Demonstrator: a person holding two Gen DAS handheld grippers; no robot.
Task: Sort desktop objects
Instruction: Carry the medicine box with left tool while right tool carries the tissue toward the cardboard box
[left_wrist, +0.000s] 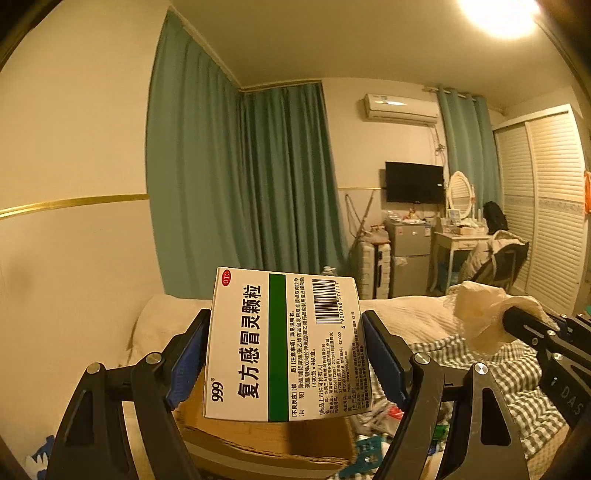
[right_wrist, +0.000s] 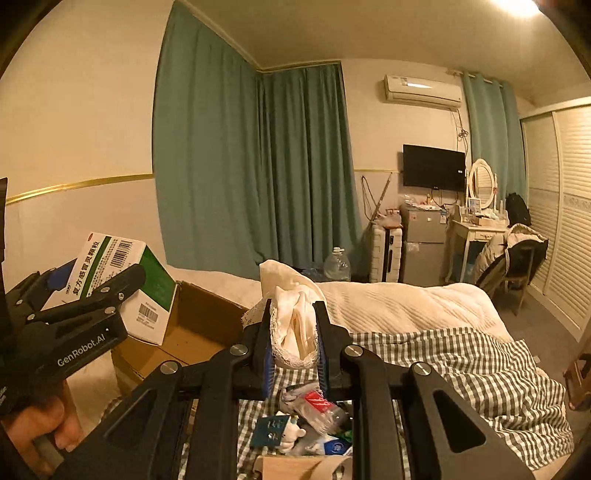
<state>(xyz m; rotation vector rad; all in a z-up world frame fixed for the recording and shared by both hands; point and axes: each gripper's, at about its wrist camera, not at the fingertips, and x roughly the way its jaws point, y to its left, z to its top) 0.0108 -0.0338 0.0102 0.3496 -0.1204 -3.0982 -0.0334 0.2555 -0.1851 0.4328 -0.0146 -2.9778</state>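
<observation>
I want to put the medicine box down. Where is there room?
The open brown cardboard box looks bare inside. The cream quilted blanket beyond the grey checked cover is free too. The pile of small packets below the grippers is crowded.

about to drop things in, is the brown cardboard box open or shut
Open: the brown cardboard box has its flap up and its inside showing.

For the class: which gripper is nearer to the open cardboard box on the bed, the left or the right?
Left. The left gripper, holding the medicine box, hangs right over the cardboard box. The right gripper, clamping a cream cloth, is off to its side.
</observation>
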